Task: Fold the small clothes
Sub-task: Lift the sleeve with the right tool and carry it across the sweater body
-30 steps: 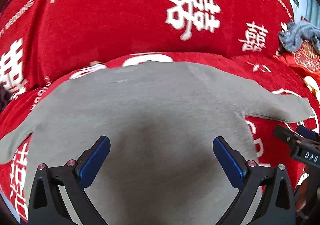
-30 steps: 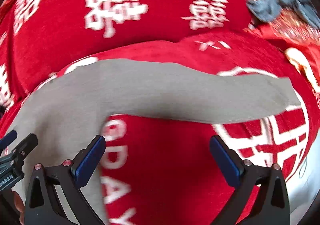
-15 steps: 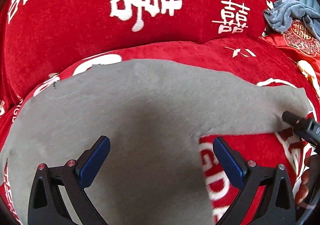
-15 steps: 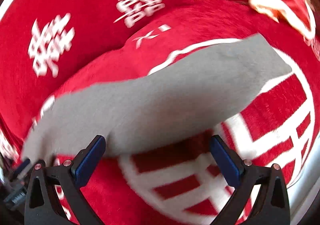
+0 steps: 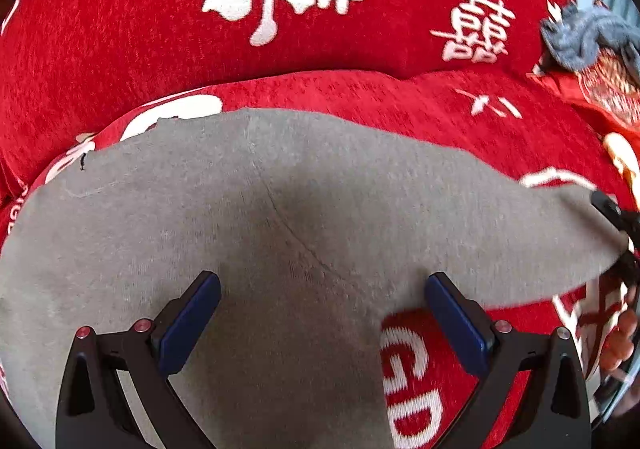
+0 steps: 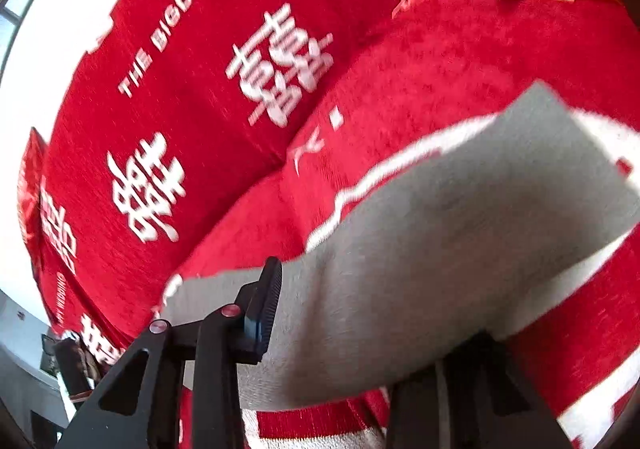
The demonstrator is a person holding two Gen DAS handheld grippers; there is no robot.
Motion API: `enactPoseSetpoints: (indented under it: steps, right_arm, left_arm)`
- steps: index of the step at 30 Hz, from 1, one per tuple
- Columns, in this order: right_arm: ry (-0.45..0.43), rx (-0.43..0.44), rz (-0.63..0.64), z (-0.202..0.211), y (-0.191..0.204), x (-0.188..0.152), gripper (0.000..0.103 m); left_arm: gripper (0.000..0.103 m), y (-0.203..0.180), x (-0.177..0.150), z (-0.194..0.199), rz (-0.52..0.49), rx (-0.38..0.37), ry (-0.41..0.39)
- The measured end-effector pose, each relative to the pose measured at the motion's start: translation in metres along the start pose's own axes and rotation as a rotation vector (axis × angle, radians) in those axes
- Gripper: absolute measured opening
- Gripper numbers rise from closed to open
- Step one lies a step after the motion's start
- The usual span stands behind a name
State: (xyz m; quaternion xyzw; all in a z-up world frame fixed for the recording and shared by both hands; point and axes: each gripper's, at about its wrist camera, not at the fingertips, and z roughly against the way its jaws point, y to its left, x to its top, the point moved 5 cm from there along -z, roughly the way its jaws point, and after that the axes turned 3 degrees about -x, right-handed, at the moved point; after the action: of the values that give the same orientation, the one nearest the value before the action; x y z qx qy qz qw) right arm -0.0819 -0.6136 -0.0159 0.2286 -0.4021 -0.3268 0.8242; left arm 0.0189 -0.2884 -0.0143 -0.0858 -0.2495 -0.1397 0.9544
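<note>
left tongs (image 5: 322, 313) spread wide, level, right tongs (image 6: 360, 333) tilted, gap unclear

Right gripper's (image 6: 360, 333) right finger hidden under the grey sleeve (image 6: 460, 233); sofa lettering (image 6: 160, 49) motion-blurred.

Both my feeds are brightly and evenly lit, like daylight. On the left wrist view a soft dark shadow sits in the middle of the flat grey knit garment (image 5: 280, 233), ahead of the left gripper (image 5: 322, 319). That picture is mostly sharp, softening near the rim. The right wrist view is tilted and smeared by motion blur: the white characters on the red plush sofa cover (image 6: 208, 61) streak. Its upper left corner is blown out white. Fisheye bending curves everything, with dark vignette corners.
</note>
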Motion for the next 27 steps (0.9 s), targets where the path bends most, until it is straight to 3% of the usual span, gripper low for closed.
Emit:
enactPoseSetpoints:
  steps: [2, 5, 6, 13, 20, 27]
  right_arm:
    - [-0.048, -0.021, -0.056, 0.004, -0.013, 0.006, 0.038]
    - [-0.016, -0.059, 0.027, -0.003, -0.009, 0.006, 0.023]
    - [0.017, -0.087, 0.071, -0.007, -0.003, 0.004, 0.005]
    - [-0.036, -0.074, 0.168, 0.025, 0.043, 0.012, 0.004]
    - [0.016, -0.115, 0.314, 0.033, 0.106, 0.006, 0.004]
    - [0.038, -0.142, 0.388, 0.031, 0.153, -0.012, 0.004]
  left_arm:
    - [0.103, 0.003, 0.004, -0.006, 0.031, -0.002, 0.011]
    - [0.103, -0.001, 0.004, -0.021, 0.008, 0.034, 0.021]
    - [0.103, -0.004, 0.005, -0.022, -0.004, 0.047, 0.020]
    - [0.103, 0.002, 0.011, -0.015, 0.011, 0.042, 0.031]
    - [0.103, 0.026, -0.002, 0.011, 0.008, 0.086, -0.020]
    - [0.103, 0.061, -0.019, 0.039, 0.049, 0.071, -0.052]
